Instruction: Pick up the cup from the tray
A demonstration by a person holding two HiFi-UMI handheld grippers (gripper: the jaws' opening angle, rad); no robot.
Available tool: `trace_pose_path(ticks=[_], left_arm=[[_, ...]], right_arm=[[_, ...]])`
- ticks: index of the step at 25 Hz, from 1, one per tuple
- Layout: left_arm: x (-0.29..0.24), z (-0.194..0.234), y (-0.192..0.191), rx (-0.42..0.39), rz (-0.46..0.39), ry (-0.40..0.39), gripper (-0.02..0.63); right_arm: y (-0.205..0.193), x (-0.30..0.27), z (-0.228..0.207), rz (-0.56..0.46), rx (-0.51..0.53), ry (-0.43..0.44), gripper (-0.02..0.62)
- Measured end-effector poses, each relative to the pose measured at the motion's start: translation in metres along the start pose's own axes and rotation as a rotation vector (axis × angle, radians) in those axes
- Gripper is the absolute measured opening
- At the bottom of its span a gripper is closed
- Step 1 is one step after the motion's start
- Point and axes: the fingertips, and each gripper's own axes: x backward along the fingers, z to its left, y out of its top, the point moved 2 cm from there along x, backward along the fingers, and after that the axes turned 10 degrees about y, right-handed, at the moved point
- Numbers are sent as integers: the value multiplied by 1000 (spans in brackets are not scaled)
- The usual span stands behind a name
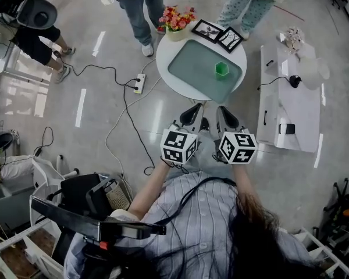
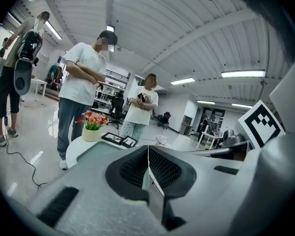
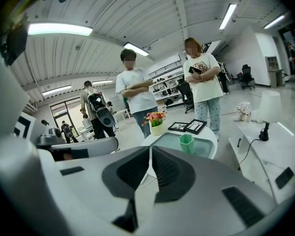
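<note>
A small green cup stands upright toward the right side of a pale green tray on a round white table. The right gripper view shows the cup beyond the jaws, well out of reach. My left gripper and right gripper hover side by side over the floor just short of the table's near edge, pointing at it. Both are shut with nothing between their jaws. In the left gripper view the tray shows, but the cup is hidden.
A pot of flowers and two framed pictures sit at the table's far side. Two people stand behind it. A white bench with a lamp and phone lies to the right. A power strip and cables cross the floor on the left.
</note>
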Motion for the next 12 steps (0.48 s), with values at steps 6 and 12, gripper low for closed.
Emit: trace_pose_path(ticks=[6, 12], left_arm=[[-47, 11, 4, -3, 16, 12, 15], [-103, 19, 12, 11, 52, 19, 15]], right_arm=[[10, -38, -39, 33, -4, 16, 35], [18, -72, -79, 89, 4, 30, 37]])
